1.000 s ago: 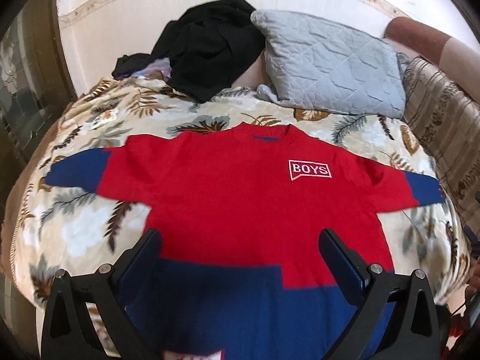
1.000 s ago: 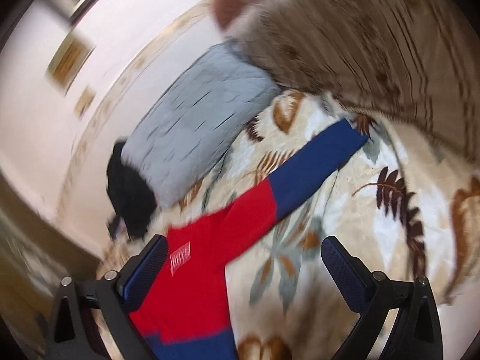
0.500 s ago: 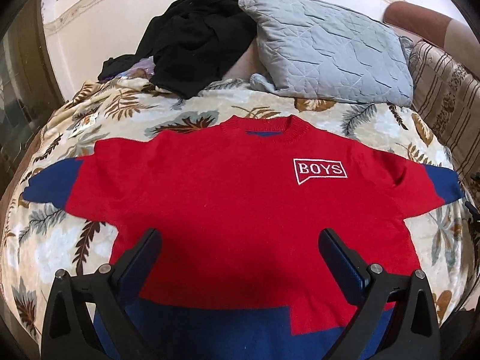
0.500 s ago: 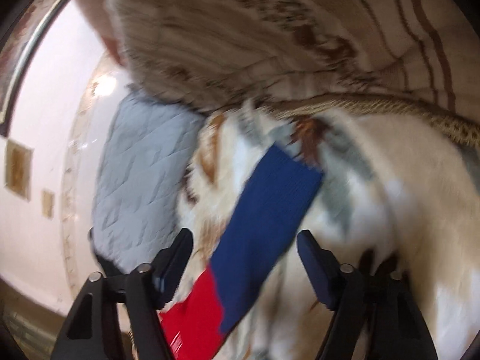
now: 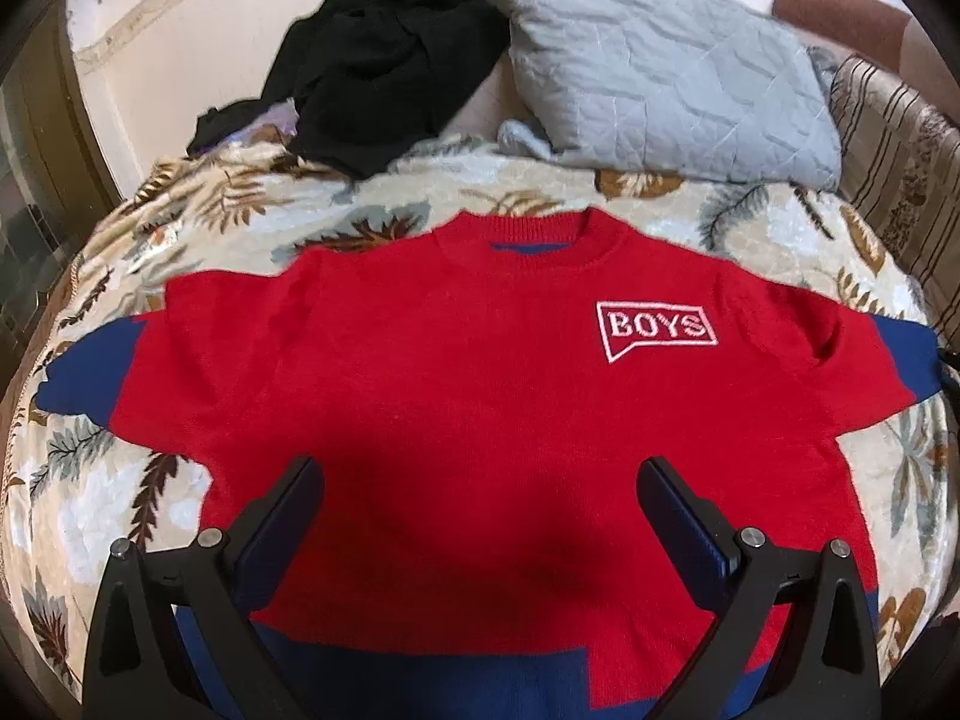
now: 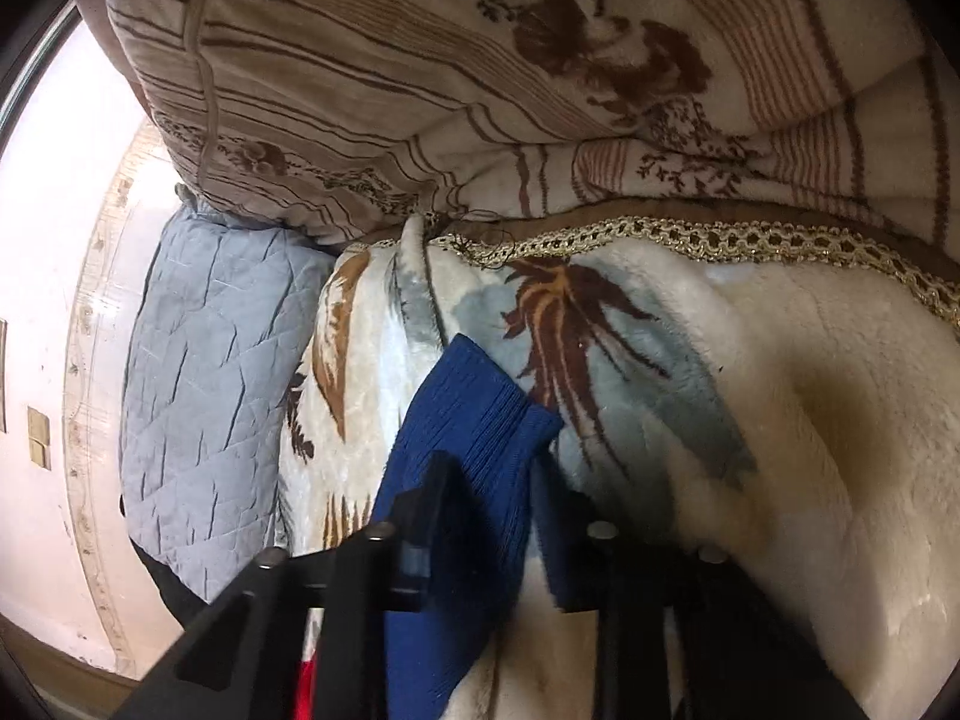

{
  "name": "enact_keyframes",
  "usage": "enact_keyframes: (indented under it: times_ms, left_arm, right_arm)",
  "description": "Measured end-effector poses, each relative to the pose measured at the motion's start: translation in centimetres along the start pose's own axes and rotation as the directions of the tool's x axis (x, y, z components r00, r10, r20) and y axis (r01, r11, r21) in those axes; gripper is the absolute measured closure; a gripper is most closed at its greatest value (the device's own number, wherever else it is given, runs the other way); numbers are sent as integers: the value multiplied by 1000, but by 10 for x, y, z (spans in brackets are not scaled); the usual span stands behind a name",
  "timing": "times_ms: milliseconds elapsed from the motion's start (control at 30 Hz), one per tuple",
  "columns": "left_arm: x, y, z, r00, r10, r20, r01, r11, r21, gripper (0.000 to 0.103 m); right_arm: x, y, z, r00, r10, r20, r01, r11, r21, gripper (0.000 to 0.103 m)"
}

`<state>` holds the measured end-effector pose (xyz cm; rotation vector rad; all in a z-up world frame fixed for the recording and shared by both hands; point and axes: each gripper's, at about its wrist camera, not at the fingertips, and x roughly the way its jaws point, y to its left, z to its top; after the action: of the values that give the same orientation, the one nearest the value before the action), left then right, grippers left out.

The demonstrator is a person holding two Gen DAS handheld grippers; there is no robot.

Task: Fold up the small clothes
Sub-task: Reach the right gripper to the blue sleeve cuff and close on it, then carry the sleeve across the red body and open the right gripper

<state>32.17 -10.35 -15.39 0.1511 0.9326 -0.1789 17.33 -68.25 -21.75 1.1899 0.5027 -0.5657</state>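
A red sweater (image 5: 468, 360) with blue sleeves, a blue hem and a white "BOYS" patch lies flat, face up, on the leaf-print blanket (image 5: 180, 228). My left gripper (image 5: 480, 468) hovers open over the sweater's lower body, nothing between its fingers. In the right wrist view the blue sleeve cuff (image 6: 474, 396) stands bunched between the fingers of my right gripper (image 6: 492, 480). Its jaws are closing, and the pads press the knit from both sides. The rest of that sleeve runs down out of sight behind the gripper.
A grey quilted pillow (image 5: 654, 78) and a heap of black clothes (image 5: 384, 54) lie at the head of the bed against the wall. A striped flowered blanket (image 6: 480, 60) is piled just past the sleeve cuff, along the bed's right side.
My right gripper dropped onto the blue sleeve end, rolled, and its jaws narrowed from wide open to gripping the cuff. My left gripper came lower and closer over the sweater, still open.
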Motion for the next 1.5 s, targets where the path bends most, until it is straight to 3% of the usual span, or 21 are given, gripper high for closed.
enact_keyframes:
  times_ms: [133,233,367,500,600,667,700,733,800,900,1033,1133,1300,1500]
  left_arm:
    - [9,5,13,999,43,-8,-43,999,-2,0]
    - [-10,13,14,994,74,79,-72,997,-23,0]
    - [-24,9,15,988,73,134,-74,997,-2,0]
    - [-17,-6,22,993,55,100,-58,998,24,0]
    - [-15,-15,29,992,63,109,-66,997,27,0]
    - [-18,-20,34,992,53,119,-56,998,25,0]
    - [-20,-22,36,991,48,127,-52,998,27,0]
    - [-21,-25,38,990,44,134,-48,998,28,0]
    - [-24,-29,40,989,30,147,-35,999,29,0]
    - [-27,-34,41,987,20,158,-26,999,36,0]
    - [-25,-33,43,988,38,151,-43,999,33,0]
    - [-22,-23,45,988,59,141,-62,998,17,0]
    - [-20,-2,49,989,69,127,-68,998,-13,0]
    - [-18,37,54,990,88,106,-82,995,-61,0]
  right_arm:
    - [-1,5,-3,1000,-7,8,7,999,-40,86]
    - [-4,5,-5,998,-55,5,55,998,-34,85]
    - [-19,7,-14,993,-117,9,117,991,-63,74]
    - [-22,7,-15,992,-126,12,126,989,-78,69]
    - [-12,10,-7,995,-92,31,94,994,-64,49]
    - [-6,18,-5,991,-122,58,127,987,-103,49]
    - [-1,24,-5,989,-135,59,142,980,-139,61]
    - [3,30,-7,988,-145,57,153,974,-170,85]
    - [7,41,-12,985,-166,52,174,959,-222,87]
    - [-5,71,-28,977,-166,137,204,914,-350,88]
    - [-35,128,-60,978,-84,191,171,849,-500,89]
    - [-56,171,-97,984,-5,177,113,789,-604,89]
    - [-65,227,-167,994,95,51,-33,713,-700,89]
    - [-43,268,-250,986,127,-111,-168,672,-722,89]
